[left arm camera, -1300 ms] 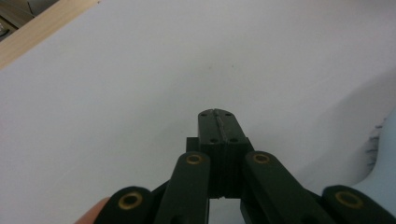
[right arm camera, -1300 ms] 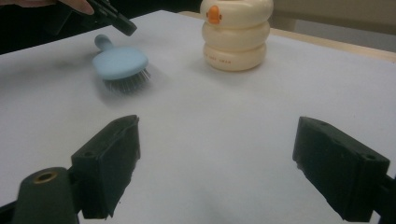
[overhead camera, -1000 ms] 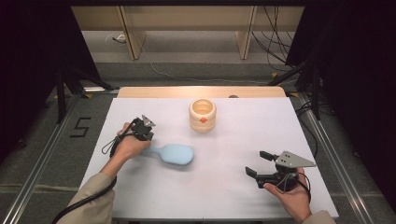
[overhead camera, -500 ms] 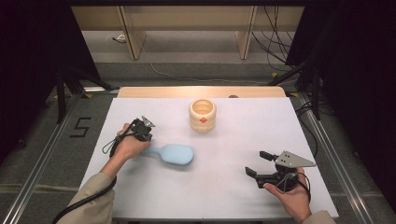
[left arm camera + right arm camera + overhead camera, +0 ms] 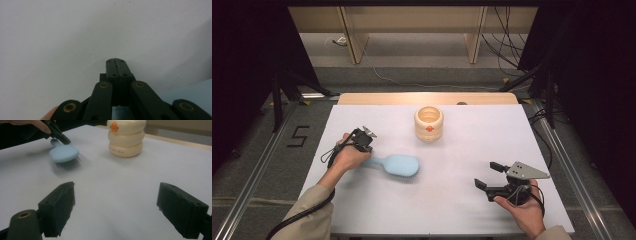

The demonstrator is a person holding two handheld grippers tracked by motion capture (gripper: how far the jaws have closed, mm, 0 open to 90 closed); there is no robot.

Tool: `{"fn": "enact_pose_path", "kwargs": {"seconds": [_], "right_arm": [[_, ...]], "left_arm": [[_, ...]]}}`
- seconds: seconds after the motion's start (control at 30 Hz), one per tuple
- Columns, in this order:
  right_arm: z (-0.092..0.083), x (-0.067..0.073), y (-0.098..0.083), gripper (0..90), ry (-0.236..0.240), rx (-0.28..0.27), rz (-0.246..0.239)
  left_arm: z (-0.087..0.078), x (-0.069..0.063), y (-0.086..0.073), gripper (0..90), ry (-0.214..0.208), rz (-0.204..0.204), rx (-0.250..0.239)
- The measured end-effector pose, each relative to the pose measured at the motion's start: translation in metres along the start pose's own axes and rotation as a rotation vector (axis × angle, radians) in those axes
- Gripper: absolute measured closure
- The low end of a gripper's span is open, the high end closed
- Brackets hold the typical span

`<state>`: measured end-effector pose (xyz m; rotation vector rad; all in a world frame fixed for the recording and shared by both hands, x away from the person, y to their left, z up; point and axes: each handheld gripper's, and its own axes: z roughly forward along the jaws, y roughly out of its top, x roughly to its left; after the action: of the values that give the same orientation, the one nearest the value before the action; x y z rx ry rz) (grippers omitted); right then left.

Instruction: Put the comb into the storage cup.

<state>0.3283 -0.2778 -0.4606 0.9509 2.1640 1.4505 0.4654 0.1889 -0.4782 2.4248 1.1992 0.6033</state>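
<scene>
Jaws: left gripper (image 5: 362, 145) pinching brush (image 5: 398, 164) handle | right gripper (image 5: 488, 175) spread | brush head points right

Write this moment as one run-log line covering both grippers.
left gripper: shut, at blue brush handle | right gripper: open, empty, above table front right | cream pot: upright, untouched

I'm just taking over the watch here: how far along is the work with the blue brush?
Early, it seems. Done: nothing obvious; the brush lies bristles down on the table, apart from the cream pot. In hand: the left gripper sits at the brush's handle with jaws shut; whether it grips it, I cannot tell. Left: probably lifting and moving the brush; the right gripper waits open, holding nothing.
</scene>
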Motion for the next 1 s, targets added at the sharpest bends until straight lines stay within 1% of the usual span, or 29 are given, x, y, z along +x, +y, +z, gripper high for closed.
{"fn": "enact_pose_path", "kwargs": {"seconds": [0.17,0.23,0.43,0.5,0.53,0.67,0.7,0.73,0.77,0.8,0.9,0.97,1.0], "right_arm": [[0.000,0.000,0.000,15.8,0.000,0.000,0.002],[0.001,0.000,0.000,15.8,0.000,0.000,0.000],[0.001,0.002,0.001,15.8,0.003,0.003,-0.005],[0.001,0.001,0.000,15.8,0.003,0.002,0.001],[0.001,0.001,0.000,15.8,0.002,0.003,0.003],[0.001,0.001,0.000,15.8,0.004,0.004,0.003],[0.001,0.001,0.000,15.8,0.004,0.004,0.003],[0.001,0.001,0.000,15.8,0.005,0.003,0.004],[0.001,0.001,0.000,15.8,0.005,0.005,0.005],[0.001,0.001,0.000,15.8,0.004,0.003,0.006],[0.001,0.001,0.000,15.8,0.003,0.009,0.005],[0.001,0.001,0.001,15.8,0.004,0.007,0.005],[0.001,0.001,0.001,15.8,0.004,0.003,0.006]], "left_arm": [[-0.004,-0.003,-0.004,89.8,-0.007,0.006,0.018],[-0.006,-0.003,-0.006,89.8,-0.008,0.016,0.025],[-0.011,-0.005,-0.011,89.8,-0.025,0.008,0.042],[-0.014,-0.005,-0.015,89.8,-0.039,0.003,0.046],[-0.015,-0.006,-0.016,89.8,-0.038,0.000,0.047],[-0.022,-0.012,-0.025,89.8,-0.058,-0.014,0.050],[-0.022,-0.012,-0.025,89.9,-0.058,-0.014,0.050],[-0.026,-0.016,-0.030,89.8,-0.072,-0.017,0.049],[-0.026,-0.016,-0.030,89.8,-0.072,-0.017,0.049],[-0.031,-0.020,-0.035,89.8,-0.092,-0.022,0.048],[-0.038,-0.027,-0.045,89.8,-0.120,-0.024,0.042],[-0.043,-0.032,-0.050,89.8,-0.153,-0.030,0.033],[-0.045,-0.035,-0.053,89.8,-0.161,-0.033,0.023]]}}
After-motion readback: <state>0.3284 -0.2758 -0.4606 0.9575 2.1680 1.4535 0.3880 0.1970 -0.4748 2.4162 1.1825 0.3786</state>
